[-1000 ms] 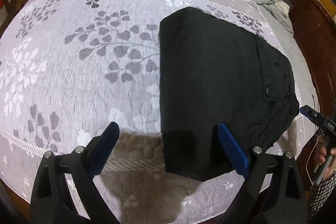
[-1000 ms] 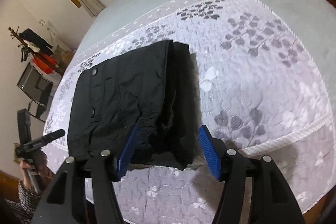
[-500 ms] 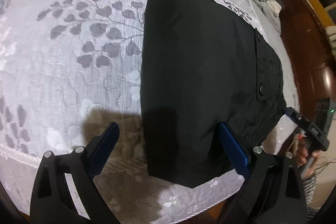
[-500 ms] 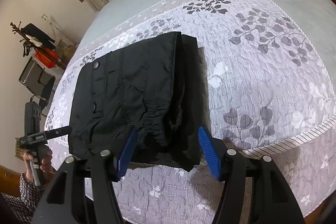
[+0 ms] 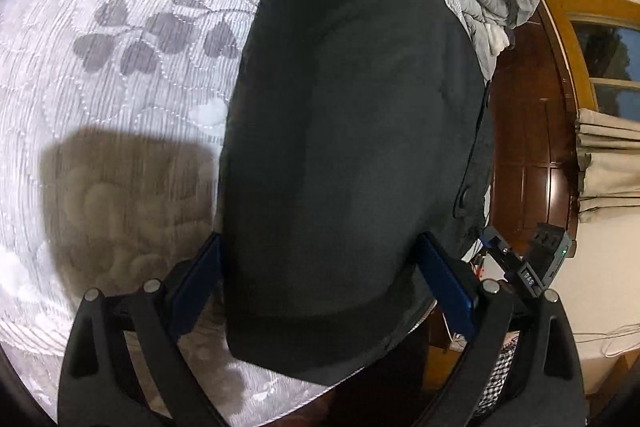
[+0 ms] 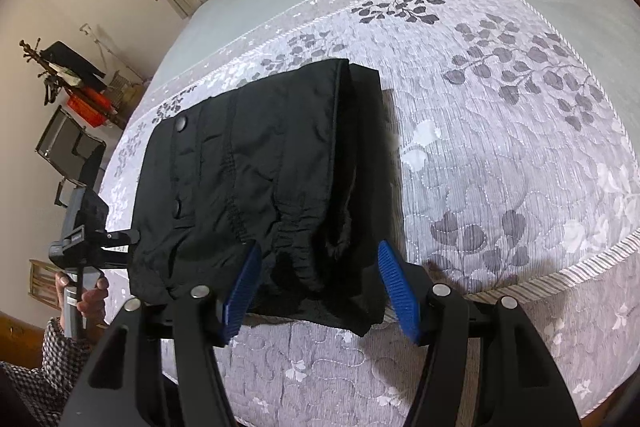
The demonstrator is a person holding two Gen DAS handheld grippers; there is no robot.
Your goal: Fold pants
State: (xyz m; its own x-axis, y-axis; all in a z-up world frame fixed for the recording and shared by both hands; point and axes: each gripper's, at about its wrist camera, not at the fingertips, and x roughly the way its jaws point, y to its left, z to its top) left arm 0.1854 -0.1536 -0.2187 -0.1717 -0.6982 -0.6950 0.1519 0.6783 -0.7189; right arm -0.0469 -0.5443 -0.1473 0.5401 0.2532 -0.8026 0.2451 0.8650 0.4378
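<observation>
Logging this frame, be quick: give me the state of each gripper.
Left gripper: open, jaws spread either side of the folded black fabric pants, not clamped.
Right gripper: open, holding nothing, at the pants' elastic waistband end.

Black left tongs (image 5: 320,279) and right tongs (image 6: 320,275), blue ribbed pads (image 6: 394,283), silver screws, checked sleeve (image 6: 44,367).

The folded black pants (image 6: 256,171) are matt woven cloth with a gathered waistband and glossy snap buttons. They lie on a pale quilted bedspread with grey leaf print (image 6: 500,155), ribbed and stitched. The right hand-held gripper (image 6: 318,287) has matt black plastic arms and ridged blue pads (image 6: 394,287).
</observation>
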